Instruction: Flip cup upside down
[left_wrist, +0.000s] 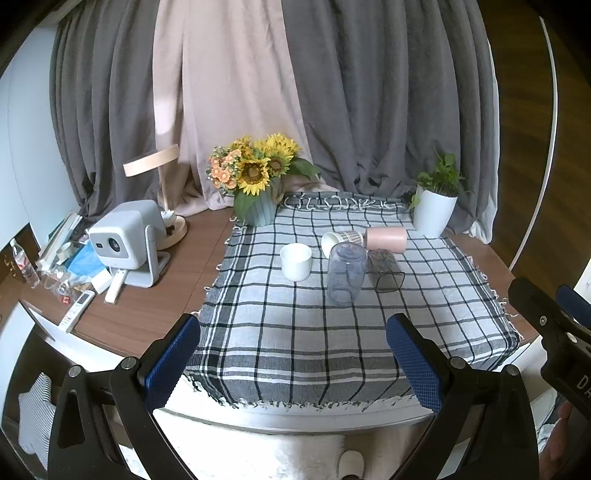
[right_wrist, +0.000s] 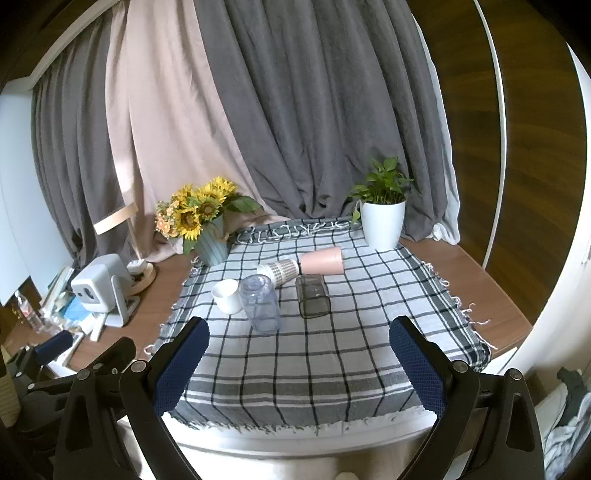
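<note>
Several cups sit on the checked cloth (left_wrist: 295, 332). A white cup (left_wrist: 295, 261) (right_wrist: 228, 301) stands upright. A clear bluish cup (left_wrist: 346, 273) (right_wrist: 260, 304) stands mouth down. A dark smoky cup (left_wrist: 386, 270) (right_wrist: 313, 301), a pink cup (left_wrist: 386, 239) (right_wrist: 322, 260) and a patterned paper cup (left_wrist: 341, 240) (right_wrist: 280, 271) lie on their sides. My left gripper (left_wrist: 293, 365) and right gripper (right_wrist: 299, 369) are both open and empty, held back at the table's near edge. The right gripper also shows at the right edge of the left wrist view (left_wrist: 554, 314).
A sunflower vase (left_wrist: 260, 206) stands at the cloth's back left, a white potted plant (left_wrist: 434, 216) at the back right. A projector (left_wrist: 129, 243), a lamp (left_wrist: 166, 192), remotes and clutter fill the left of the wooden table. Curtains hang behind.
</note>
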